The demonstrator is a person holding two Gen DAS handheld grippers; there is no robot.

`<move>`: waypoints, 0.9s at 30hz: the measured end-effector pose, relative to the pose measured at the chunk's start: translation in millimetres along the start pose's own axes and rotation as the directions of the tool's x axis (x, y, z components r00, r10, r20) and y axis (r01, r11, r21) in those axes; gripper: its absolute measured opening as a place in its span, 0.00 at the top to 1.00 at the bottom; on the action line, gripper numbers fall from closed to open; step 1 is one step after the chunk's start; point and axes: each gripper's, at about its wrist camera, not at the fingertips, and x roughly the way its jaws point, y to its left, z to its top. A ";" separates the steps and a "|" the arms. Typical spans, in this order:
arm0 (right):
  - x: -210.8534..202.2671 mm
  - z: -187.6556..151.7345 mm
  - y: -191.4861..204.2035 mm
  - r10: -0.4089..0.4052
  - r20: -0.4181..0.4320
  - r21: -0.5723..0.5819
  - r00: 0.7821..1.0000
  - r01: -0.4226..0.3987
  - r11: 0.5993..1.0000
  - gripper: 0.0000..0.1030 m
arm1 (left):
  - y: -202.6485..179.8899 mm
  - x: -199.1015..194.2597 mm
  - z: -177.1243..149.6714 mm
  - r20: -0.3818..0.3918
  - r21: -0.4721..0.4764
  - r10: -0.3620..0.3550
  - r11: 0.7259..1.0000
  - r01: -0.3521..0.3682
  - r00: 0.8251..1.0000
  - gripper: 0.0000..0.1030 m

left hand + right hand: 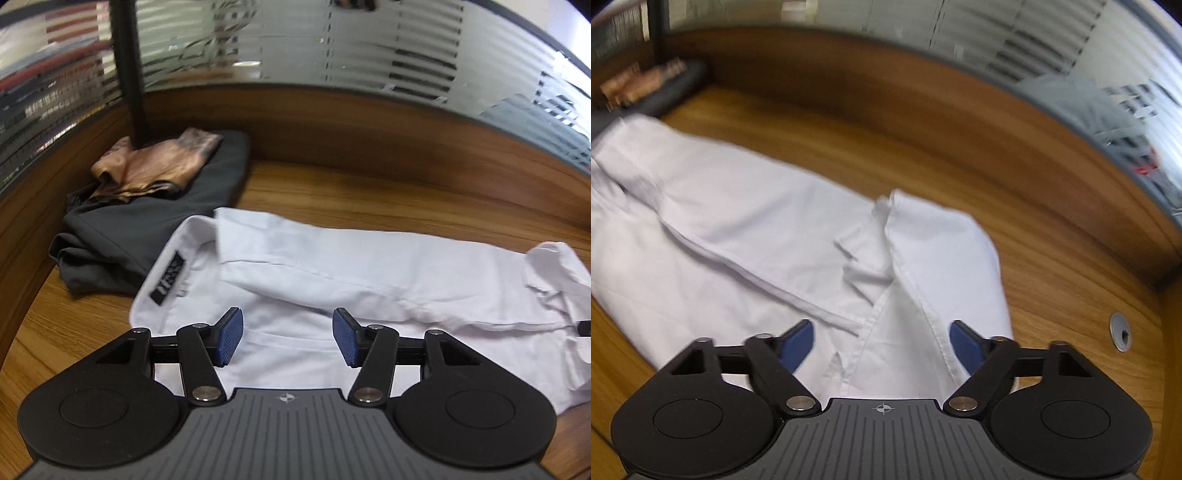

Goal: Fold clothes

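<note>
A white shirt (369,266) lies flat on the wooden desk (369,188), partly folded, with a sleeve laid across its body. Its collar, with a black label (168,284), points left in the left wrist view. My left gripper (288,332) hovers over the cloth just right of the collar, open, blue pads (231,336) apart with nothing pinched. In the right wrist view the shirt (738,221) runs from upper left to the bottom, its cuff (864,258) bunched in the middle. My right gripper (882,343) is open above a seamed edge of the cloth, which its pads do not press.
A folded dark grey garment (147,221) with a tan patterned cloth (159,162) on top lies at the back left, beside a black post (129,74). A wooden rim and striped glass partition (332,55) bound the desk. A metal cable grommet (1121,332) sits at the right.
</note>
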 end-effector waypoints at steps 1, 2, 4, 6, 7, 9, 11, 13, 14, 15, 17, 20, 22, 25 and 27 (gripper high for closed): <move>6.8 0.1 1.2 -0.008 -0.014 -0.007 1.000 0.008 1.000 0.34 | -7.9 -4.3 -1.7 0.009 0.012 -0.012 1.000 0.012 1.000 0.40; 13.5 0.1 2.4 -0.017 -0.029 -0.015 0.999 0.016 1.000 0.35 | -16.0 -8.3 -3.5 0.017 0.025 -0.029 0.999 0.028 0.999 0.38; 22.3 -1.7 4.4 -0.028 -0.040 -0.023 0.999 0.027 0.999 0.45 | -32.8 -13.9 -7.9 0.024 0.054 -0.063 0.997 0.062 0.998 0.34; 26.6 -3.3 1.8 -0.041 -0.045 -0.024 0.998 0.040 0.999 0.63 | -51.0 -13.7 -13.8 0.012 0.089 -0.098 0.991 0.097 0.995 0.33; 24.8 -3.9 -2.6 -0.035 -0.037 -0.010 0.999 0.035 0.999 0.78 | -60.0 -11.6 -17.1 -0.001 0.104 -0.110 0.989 0.110 0.994 0.33; 21.1 -5.2 -11.4 -0.024 -0.021 0.017 0.999 0.024 1.000 0.92 | -77.2 -4.1 -23.7 -0.042 0.127 -0.128 0.983 0.132 0.991 0.33; 7.1 -7.7 -24.0 -0.001 0.005 0.066 1.000 0.001 0.998 0.96 | -92.5 1.3 -26.8 -0.078 0.134 -0.142 0.979 0.152 0.987 0.33; -8.5 -10.3 -43.1 0.004 0.038 0.105 0.999 -0.008 0.994 0.96 | -107.5 6.0 -29.3 -0.110 0.139 -0.156 0.975 0.171 0.982 0.33; -17.0 -10.7 -51.6 0.001 0.054 0.119 0.999 -0.008 0.993 0.96 | -115.1 8.3 -30.6 -0.126 0.142 -0.163 0.973 0.180 0.979 0.33; -26.3 -13.0 -63.9 -0.004 0.071 0.134 0.997 -0.005 0.991 0.97 | -122.1 9.1 -31.6 -0.134 0.150 -0.168 0.971 0.188 0.977 0.33; -43.1 -18.2 -89.4 -0.019 0.100 0.163 0.995 0.002 0.987 0.97 | -135.6 8.6 -33.3 -0.140 0.171 -0.178 0.964 0.201 0.974 0.33; -57.7 -31.5 -133.5 -0.046 0.111 0.236 0.993 0.019 0.972 0.97 | -153.5 6.2 -36.4 -0.152 0.195 -0.179 0.959 0.207 0.972 0.33; -58.1 -44.5 -162.4 -0.060 0.098 0.285 0.993 0.030 0.958 0.97 | -161.9 4.6 -38.2 -0.158 0.198 -0.176 0.958 0.206 0.972 0.33; -47.3 -68.2 -200.6 -0.068 0.050 0.337 0.996 0.048 0.940 0.96 | -172.4 1.2 -41.0 -0.165 0.189 -0.164 0.962 0.194 0.973 0.33; -34.8 -85.4 -222.4 -0.073 0.009 0.363 0.997 0.064 0.929 0.96 | -177.5 -0.9 -42.9 -0.162 0.175 -0.148 0.969 0.176 0.976 0.33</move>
